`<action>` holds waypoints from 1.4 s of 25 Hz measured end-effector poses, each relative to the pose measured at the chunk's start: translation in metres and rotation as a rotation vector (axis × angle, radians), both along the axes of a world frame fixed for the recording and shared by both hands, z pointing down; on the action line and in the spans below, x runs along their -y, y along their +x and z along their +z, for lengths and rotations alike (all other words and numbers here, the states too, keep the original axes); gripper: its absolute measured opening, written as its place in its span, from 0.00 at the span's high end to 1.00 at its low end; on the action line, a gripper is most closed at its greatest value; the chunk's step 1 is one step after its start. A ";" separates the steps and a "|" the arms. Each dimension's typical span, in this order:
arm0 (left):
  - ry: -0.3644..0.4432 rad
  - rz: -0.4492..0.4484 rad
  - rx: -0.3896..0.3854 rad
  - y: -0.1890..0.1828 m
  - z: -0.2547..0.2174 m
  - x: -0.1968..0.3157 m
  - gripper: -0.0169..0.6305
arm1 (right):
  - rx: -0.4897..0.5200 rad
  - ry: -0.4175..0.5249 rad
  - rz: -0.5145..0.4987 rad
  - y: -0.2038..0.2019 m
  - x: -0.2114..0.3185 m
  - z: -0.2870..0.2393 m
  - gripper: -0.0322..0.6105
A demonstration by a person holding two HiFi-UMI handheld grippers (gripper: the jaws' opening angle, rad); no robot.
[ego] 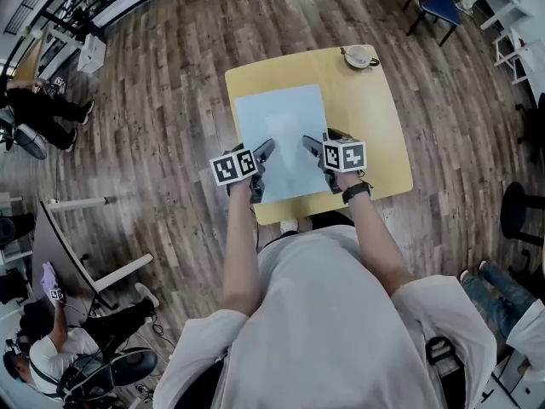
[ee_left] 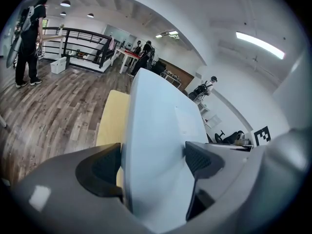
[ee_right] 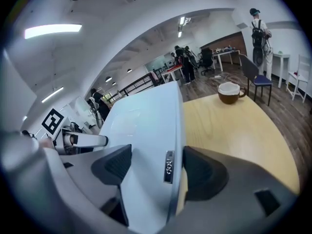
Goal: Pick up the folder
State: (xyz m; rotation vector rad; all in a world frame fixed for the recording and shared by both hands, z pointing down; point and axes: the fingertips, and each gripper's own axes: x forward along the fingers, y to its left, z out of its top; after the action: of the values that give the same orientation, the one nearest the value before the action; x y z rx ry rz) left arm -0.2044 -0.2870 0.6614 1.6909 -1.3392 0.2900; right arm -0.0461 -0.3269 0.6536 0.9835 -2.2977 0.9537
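A light blue folder [ego: 281,130] lies over the square yellow table [ego: 366,126], its near edge toward me. My left gripper [ego: 266,150] is shut on the folder's near left part, and my right gripper [ego: 311,146] is shut on its near right part. In the left gripper view the folder [ee_left: 161,121] fills the gap between the left gripper's [ee_left: 153,162] black pads, with the table [ee_left: 111,121] showing to its left. In the right gripper view the folder [ee_right: 146,121], bearing a small metal label, is pinched by the right gripper [ee_right: 156,167].
A brown cup on a saucer [ego: 358,56] stands at the table's far right corner, also in the right gripper view as the cup [ee_right: 229,92]. A blue chair [ego: 434,2] stands beyond it. A white desk [ego: 85,262] and seated people are at the left on the wood floor.
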 end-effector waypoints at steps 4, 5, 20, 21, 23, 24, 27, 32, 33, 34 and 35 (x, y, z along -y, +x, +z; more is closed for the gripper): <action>0.058 0.004 0.016 -0.003 -0.033 0.013 0.32 | 0.028 0.075 -0.012 -0.006 0.013 -0.035 0.46; 0.077 0.006 0.023 -0.004 -0.043 0.017 0.32 | 0.032 0.092 -0.009 -0.006 0.016 -0.043 0.46; 0.398 -0.044 0.103 -0.004 -0.185 0.064 0.33 | 0.128 0.410 0.036 0.000 0.060 -0.187 0.46; 0.415 -0.045 0.107 -0.004 -0.193 0.065 0.33 | 0.133 0.431 0.034 0.000 0.060 -0.196 0.46; 0.456 -0.048 0.112 -0.004 -0.211 0.066 0.33 | 0.144 0.471 0.029 0.000 0.061 -0.214 0.46; 0.477 -0.049 0.115 -0.004 -0.220 0.066 0.33 | 0.148 0.492 0.028 0.000 0.062 -0.223 0.46; 0.536 -0.056 0.121 -0.004 -0.247 0.067 0.33 | 0.159 0.553 0.024 0.000 0.062 -0.250 0.46; 0.630 -0.072 0.139 -0.006 -0.285 0.066 0.33 | 0.178 0.643 0.015 -0.002 0.061 -0.290 0.46; 0.647 -0.073 0.142 -0.006 -0.291 0.065 0.33 | 0.182 0.658 0.014 -0.002 0.060 -0.296 0.46; 0.663 -0.074 0.145 -0.007 -0.297 0.064 0.33 | 0.185 0.672 0.014 -0.003 0.058 -0.301 0.46; 0.677 -0.074 0.147 -0.008 -0.302 0.062 0.33 | 0.188 0.686 0.015 -0.003 0.057 -0.306 0.46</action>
State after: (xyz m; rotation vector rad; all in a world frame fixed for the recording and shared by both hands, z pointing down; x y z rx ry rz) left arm -0.2123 -0.3495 0.3597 2.1915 -1.7303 -0.1047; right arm -0.0495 -0.3837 0.3472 1.2028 -2.8546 0.2467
